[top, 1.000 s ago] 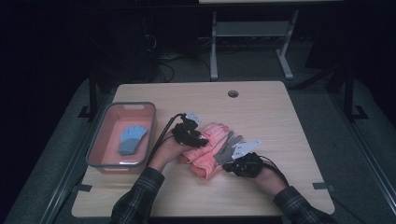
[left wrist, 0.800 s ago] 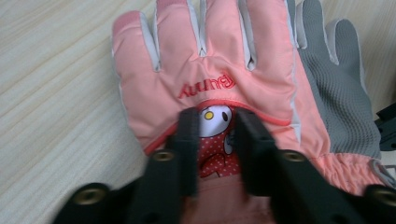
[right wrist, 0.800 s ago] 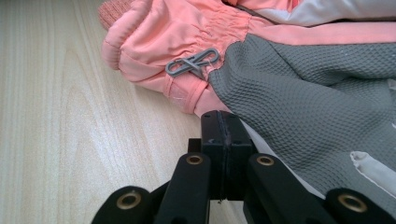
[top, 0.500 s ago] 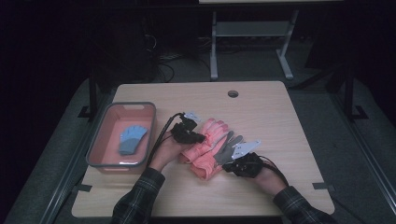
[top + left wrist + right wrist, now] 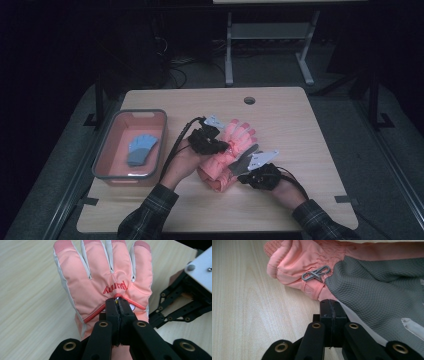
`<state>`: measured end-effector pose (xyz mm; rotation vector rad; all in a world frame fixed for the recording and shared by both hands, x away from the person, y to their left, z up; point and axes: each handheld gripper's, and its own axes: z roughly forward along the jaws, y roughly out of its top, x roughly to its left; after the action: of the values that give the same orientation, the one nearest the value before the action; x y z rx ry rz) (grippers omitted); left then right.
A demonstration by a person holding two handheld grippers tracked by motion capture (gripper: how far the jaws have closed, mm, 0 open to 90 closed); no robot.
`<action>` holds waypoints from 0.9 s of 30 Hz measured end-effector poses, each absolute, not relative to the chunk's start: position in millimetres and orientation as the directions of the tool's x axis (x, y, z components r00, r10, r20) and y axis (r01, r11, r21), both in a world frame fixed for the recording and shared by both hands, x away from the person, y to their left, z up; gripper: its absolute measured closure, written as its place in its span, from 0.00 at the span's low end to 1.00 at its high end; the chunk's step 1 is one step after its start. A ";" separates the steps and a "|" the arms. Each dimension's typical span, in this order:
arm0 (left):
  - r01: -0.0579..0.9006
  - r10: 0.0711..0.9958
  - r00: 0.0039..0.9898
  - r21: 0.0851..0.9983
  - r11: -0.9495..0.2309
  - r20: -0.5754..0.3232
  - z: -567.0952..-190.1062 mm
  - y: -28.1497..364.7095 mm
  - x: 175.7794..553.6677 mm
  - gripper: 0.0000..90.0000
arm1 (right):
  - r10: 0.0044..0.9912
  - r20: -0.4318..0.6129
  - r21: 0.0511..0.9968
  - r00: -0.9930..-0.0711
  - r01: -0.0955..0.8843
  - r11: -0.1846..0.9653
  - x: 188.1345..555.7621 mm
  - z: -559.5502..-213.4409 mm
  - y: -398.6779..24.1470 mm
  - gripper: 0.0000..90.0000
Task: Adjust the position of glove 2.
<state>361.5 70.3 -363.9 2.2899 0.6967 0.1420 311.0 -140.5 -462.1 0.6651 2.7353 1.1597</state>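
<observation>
A pink padded glove point(image 5: 100, 277) lies back up on the wooden table point(image 5: 300, 130), fingers pointing away. My left gripper point(image 5: 119, 302) is shut on a pinch of its back fabric at the red piping; from above, the left gripper point(image 5: 225, 147) sits over the glove point(image 5: 240, 132). A glove's grey textured palm point(image 5: 382, 287) and pink cuff with a grey clip point(image 5: 315, 273) lie ahead of my right gripper point(image 5: 331, 305). Its jaws are shut on the pale edge of that palm. From above, the right gripper point(image 5: 242, 169) holds the grey flap point(image 5: 245, 157) raised.
A pink tray with a grey rim point(image 5: 107, 145) stands at the table's left and holds a blue glove point(image 5: 140, 149). A round cable hole point(image 5: 249, 100) is near the far edge. Bare wood lies to the right and front.
My left hand has risen a little and shifted, taking the pink glove's back with it. The right gripper and the grey palm have stayed where they were.
</observation>
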 end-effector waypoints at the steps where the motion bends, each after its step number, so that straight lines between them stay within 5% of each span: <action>1: 0.443 0.520 0.848 0.677 -0.587 -0.104 -365.9 67.5 361.0 0.99 | 0.429 0.078 0.704 -0.900 0.354 0.616 310.8 -461.5 -141.0 1.00; 27: 0.404 0.441 0.891 0.626 -0.667 -0.106 -392.4 40.8 359.3 0.99 | 0.436 0.061 0.705 -0.898 0.348 0.618 307.9 -459.4 -145.6 1.00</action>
<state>359.3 40.8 -392.4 2.3801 0.6037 0.0708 307.9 -145.6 -459.4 0.6614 2.7194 1.1478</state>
